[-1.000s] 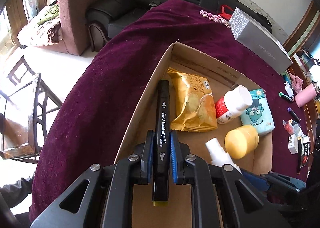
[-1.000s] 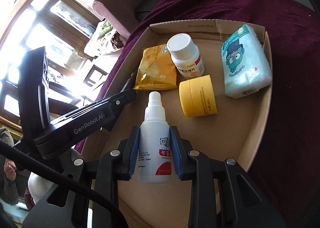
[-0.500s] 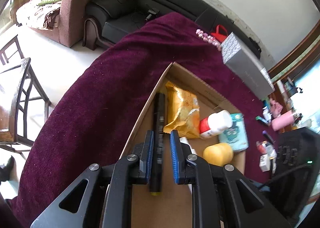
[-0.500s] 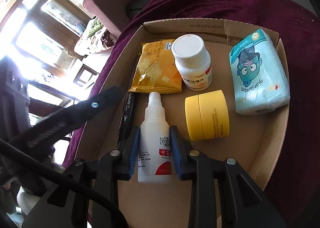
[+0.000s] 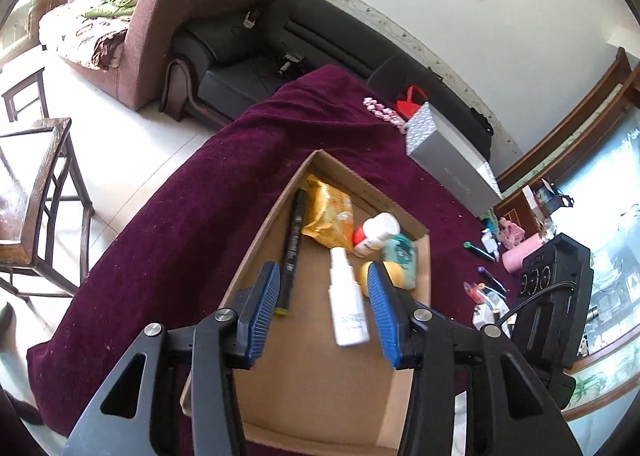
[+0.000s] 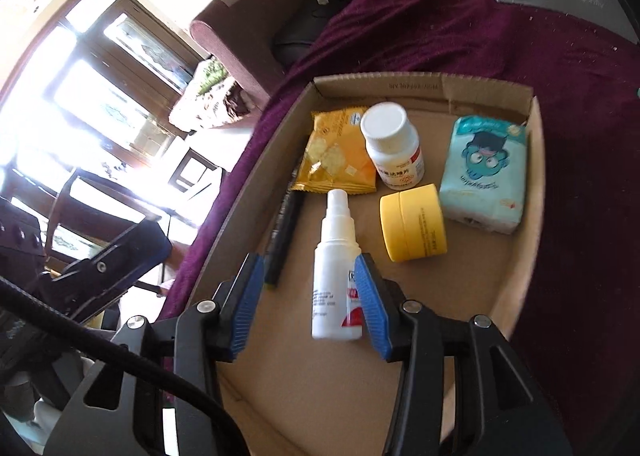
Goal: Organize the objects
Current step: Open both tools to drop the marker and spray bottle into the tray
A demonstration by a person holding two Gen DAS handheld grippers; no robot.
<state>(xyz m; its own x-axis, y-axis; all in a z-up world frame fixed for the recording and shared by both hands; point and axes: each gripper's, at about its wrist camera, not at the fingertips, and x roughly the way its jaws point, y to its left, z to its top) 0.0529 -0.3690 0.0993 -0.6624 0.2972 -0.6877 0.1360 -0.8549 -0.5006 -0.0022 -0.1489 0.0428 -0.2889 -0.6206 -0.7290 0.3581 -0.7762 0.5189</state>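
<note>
Lying flat on the floor of the cardboard tray, the white spray bottle sits in the lower centre of the right wrist view, nozzle toward the top of the frame, red-and-white label partly hidden behind a blue pad. The right tool stands over it; its jaws have just been opening, and a clear gap shows on the left side of the bottle, so it is no longer clamped. The black marker lies close along the tray's left wall, yellow-green end toward the bottom of the frame. The left tool is above the tray; its jaws have just been opening and hold nothing, the marker showing just beside the left pad.

Toward the top of the tray lie a yellow snack packet, a white pill bottle on its side, a yellow jar and a pale blue tissue pack by the right wall. Bare cardboard remains open across the lower part of the tray.

The tray rests on a table under a dark purple cloth, whose left edge drops to the floor. A grey box sits at upper right; small items are scattered at the right edge.
</note>
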